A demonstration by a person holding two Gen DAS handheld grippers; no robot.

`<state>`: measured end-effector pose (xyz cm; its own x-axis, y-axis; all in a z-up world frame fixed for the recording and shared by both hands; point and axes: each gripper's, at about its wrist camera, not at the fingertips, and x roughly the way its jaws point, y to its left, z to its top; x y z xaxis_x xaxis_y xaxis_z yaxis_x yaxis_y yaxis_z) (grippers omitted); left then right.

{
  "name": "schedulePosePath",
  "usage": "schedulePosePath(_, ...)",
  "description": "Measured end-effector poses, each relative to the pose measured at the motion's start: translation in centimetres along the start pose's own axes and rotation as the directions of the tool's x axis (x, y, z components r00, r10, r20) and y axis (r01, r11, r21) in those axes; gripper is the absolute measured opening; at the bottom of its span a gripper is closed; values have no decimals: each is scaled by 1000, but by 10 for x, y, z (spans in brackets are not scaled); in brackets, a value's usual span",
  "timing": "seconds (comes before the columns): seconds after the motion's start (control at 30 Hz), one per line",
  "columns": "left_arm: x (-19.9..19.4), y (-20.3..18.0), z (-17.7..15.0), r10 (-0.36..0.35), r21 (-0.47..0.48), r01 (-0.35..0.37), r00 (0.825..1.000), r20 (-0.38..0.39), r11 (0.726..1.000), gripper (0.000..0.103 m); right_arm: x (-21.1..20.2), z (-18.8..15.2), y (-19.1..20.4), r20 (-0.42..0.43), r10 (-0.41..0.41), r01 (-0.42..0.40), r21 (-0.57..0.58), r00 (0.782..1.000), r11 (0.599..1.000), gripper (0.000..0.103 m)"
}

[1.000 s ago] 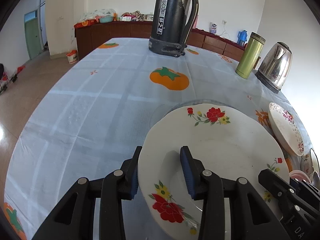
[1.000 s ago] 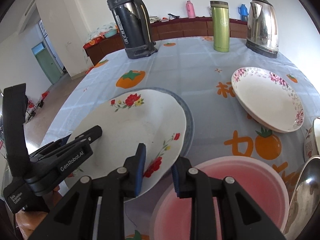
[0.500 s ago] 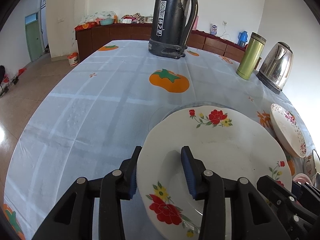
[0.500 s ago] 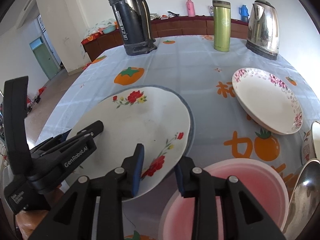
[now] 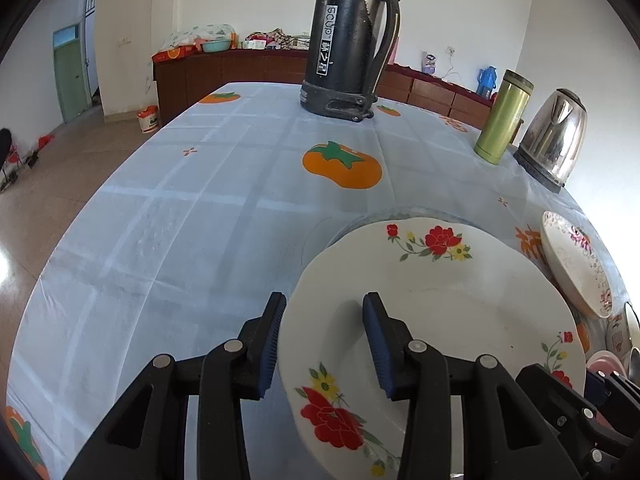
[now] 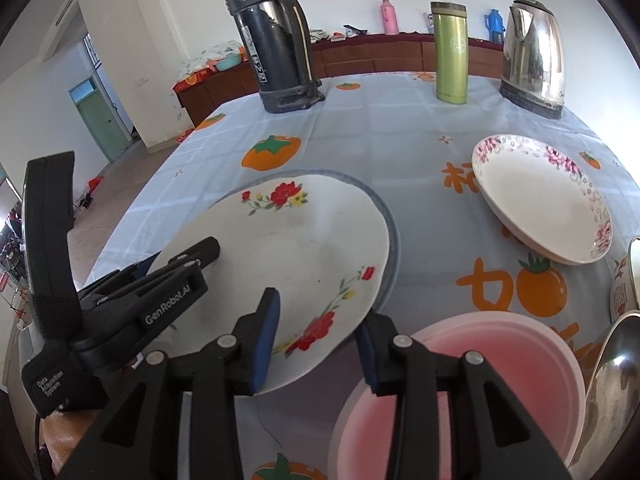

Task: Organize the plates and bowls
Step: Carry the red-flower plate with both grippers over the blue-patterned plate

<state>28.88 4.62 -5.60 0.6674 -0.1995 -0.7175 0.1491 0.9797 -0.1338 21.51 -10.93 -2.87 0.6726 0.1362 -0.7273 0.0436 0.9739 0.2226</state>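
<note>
Bright, even daylight; glare whitens the kettle [image 5: 554,140] and the right edge, soft shadows, sharp focus, strong fisheye bending with black corners.

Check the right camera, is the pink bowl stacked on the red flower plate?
No, the pink bowl sits on the tablecloth beside the red flower plate, not on it.
</note>
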Motion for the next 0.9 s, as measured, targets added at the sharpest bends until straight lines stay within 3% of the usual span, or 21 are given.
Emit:
schedulePosePath(0.37, -2, -7, -2, 52, 36, -52, 998, 19, 998, 45, 7, -3, 15, 66, -145, 151, -96, 987, 984, 41)
schedulePosePath(0.6, -2, -10, -3, 82, 59, -84, 996, 36, 995, 46, 11, -7, 24, 117, -238, 254, -151, 964, 955, 55)
schedulePosePath(0.83, -2, -10, -4, 87, 57, -89, 995, 42, 994, 48, 11, -8, 22, 117, -229, 244, -134, 966, 960, 57)
schedulePosePath(0.9, -3, -7, -3, 86, 45, -88, 995, 49, 995, 49, 8, -9, 19, 117, -213, 227, -117, 970, 967, 62)
